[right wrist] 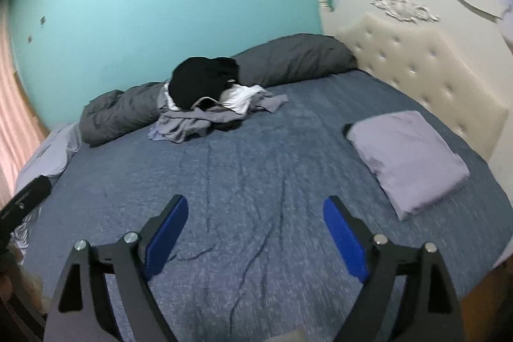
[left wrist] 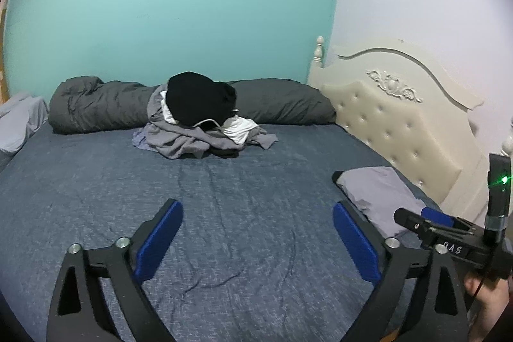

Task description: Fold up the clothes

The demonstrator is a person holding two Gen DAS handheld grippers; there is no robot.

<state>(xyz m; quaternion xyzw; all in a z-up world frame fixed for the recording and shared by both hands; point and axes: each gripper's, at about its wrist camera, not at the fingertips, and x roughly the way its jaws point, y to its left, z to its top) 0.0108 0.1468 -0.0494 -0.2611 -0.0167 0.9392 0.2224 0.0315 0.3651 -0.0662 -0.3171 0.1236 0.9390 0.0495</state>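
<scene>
Both tools, left [left wrist: 258,241] and right [right wrist: 255,233], gape empty; right tool's label reads "DAS".

the left tool [left wrist: 258,218] has its two blue fingers [left wrist: 158,242] spread wide apart, with nothing between them. it points forward and tips down a bit. the right tool [right wrist: 255,213] is spread wide too, and nothing sits between its blue fingers [right wrist: 165,237]. it also tips down. in the left wrist view the right tool shows at the right edge, just beside the left one, and a hand [left wrist: 489,306] holds it from below.
</scene>
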